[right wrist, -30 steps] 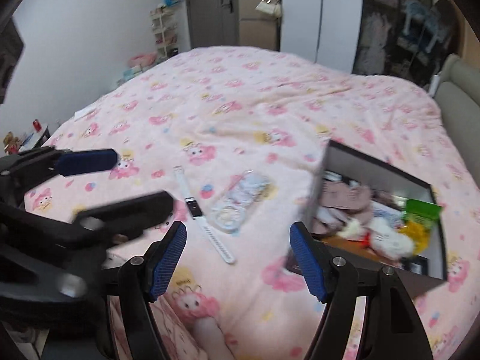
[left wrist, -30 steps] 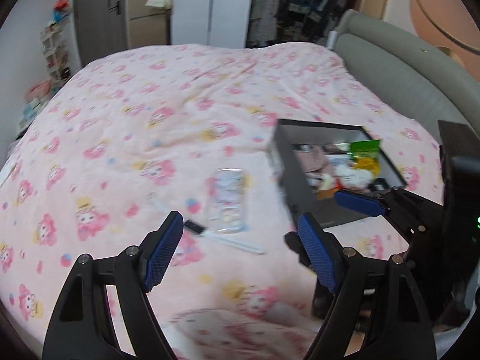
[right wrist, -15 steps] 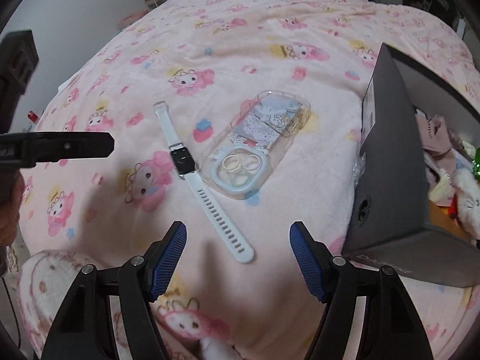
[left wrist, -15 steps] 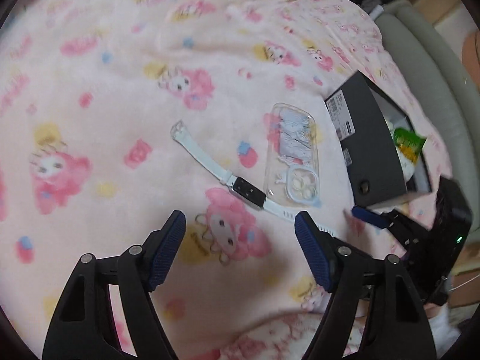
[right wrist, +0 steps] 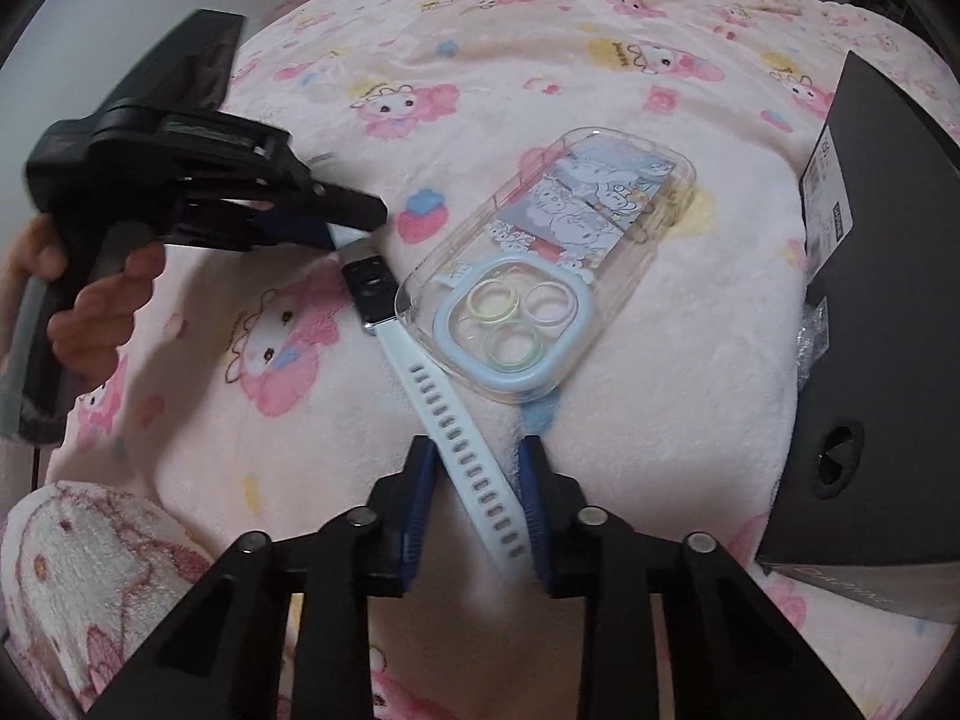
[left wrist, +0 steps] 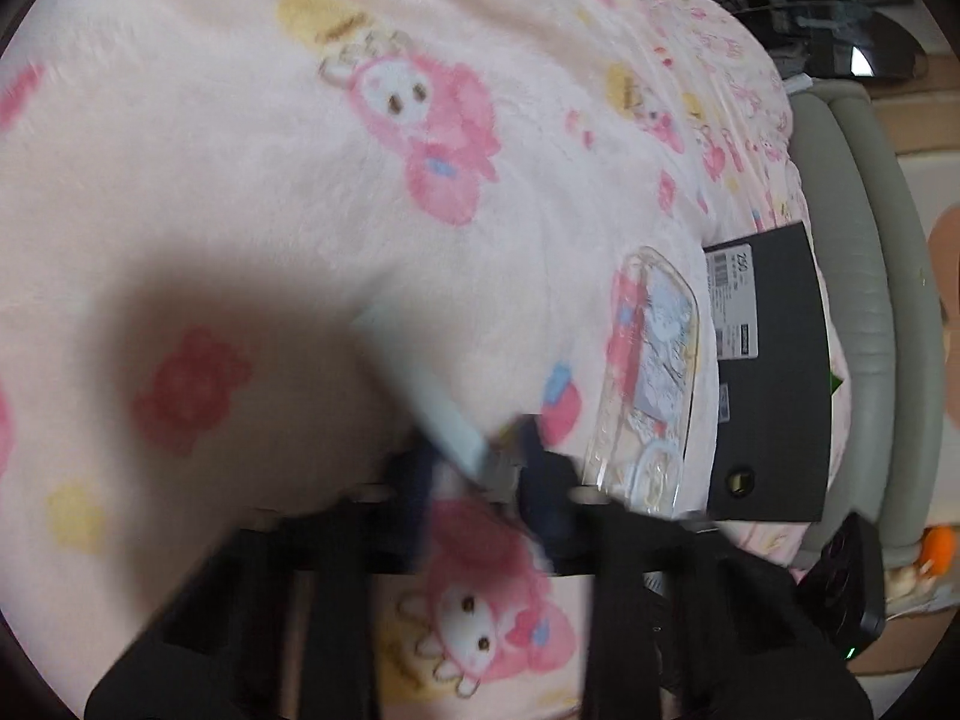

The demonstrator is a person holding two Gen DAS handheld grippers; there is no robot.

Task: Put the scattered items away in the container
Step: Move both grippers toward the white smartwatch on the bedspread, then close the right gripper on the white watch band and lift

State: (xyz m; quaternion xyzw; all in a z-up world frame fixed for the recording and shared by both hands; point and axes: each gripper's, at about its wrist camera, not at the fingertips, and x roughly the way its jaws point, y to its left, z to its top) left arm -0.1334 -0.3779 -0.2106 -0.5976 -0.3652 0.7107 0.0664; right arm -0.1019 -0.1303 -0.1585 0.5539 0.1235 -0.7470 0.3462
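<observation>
A white watch [right wrist: 420,354] lies across the pink blanket [right wrist: 690,312] in the middle of the right wrist view, its dark face toward the left gripper and its strap with holes running down to the bottom centre; a clear phone case [right wrist: 540,276] lies just beside it on the right, its edge touching or nearly touching the watch face. The black box [right wrist: 888,324] stands at the right edge of the frame, apart from the case.

The right gripper [right wrist: 477,504] is at the bottom centre; its jaws have just been closing and the holed strap lies between the blue pads [right wrist: 420,504]; a narrow gap still shows on each side, so they do not yet press it.

The left gripper [right wrist: 345,222] comes in from the upper left, held by a hand [right wrist: 96,306]; its jaws have just been closing and now pinch the other white strap beside the watch face. In the left wrist view the left gripper [left wrist: 477,480] is blurred, with the pale strap [left wrist: 432,396] running between its fingers.
</observation>
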